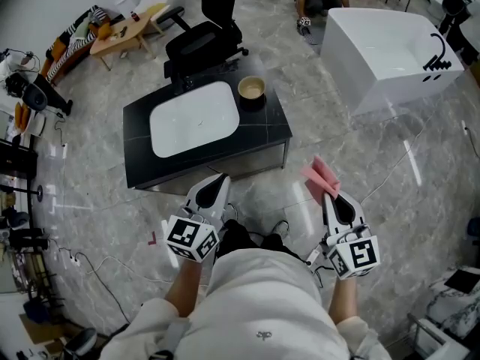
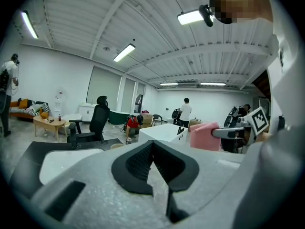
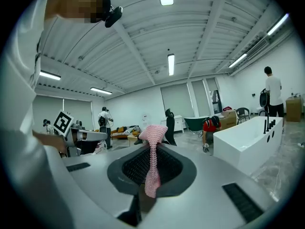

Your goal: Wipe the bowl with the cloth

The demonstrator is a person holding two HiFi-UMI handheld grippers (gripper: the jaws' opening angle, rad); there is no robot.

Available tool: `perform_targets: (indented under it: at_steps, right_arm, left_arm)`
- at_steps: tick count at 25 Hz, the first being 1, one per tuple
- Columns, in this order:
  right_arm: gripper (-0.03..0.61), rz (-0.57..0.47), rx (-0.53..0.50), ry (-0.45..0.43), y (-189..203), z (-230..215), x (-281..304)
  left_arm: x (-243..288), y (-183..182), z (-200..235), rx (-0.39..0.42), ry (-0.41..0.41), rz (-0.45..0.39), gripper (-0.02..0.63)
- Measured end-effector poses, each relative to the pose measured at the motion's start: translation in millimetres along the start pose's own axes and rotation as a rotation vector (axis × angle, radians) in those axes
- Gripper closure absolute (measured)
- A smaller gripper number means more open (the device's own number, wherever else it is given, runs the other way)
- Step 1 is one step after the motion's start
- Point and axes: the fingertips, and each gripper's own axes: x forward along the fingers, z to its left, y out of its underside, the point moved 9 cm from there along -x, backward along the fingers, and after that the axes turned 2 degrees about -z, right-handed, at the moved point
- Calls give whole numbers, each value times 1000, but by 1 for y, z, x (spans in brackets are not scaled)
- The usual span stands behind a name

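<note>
Pink cloth (image 1: 321, 177) sits clamped in the right gripper (image 1: 331, 196). The left gripper (image 1: 216, 186) is closed and empty. Both are well apart from the bowl (image 1: 251, 97), not yet wiped.

Bowl (image 1: 251, 88) on counter (image 1: 262, 128) beside sink (image 1: 193, 118)

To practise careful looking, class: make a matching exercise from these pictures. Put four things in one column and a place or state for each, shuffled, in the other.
Things
1. cloth
2. bowl
3. left gripper
4. office chair

Places or states
A. behind the black table
B. jaws shut, nothing between them
C. pinched in the right gripper
D. on the table's far corner, beside the white basin

Pairs: 1-C, 2-D, 3-B, 4-A
</note>
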Motion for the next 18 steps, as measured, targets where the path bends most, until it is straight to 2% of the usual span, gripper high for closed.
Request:
perform_targets:
  at_steps: [5,10,18]
  right_arm:
    - [561,-3,11,18,3,-17,-4]
    - [561,-8,35,57,10,-32,11]
    - [561,9,-12,129,-13,-57,57]
  left_arm:
    - [8,0,-5,1,9,21,603]
    - [26,3,10,-8,9,37,603]
    - [97,-9,43,17,76,36,603]
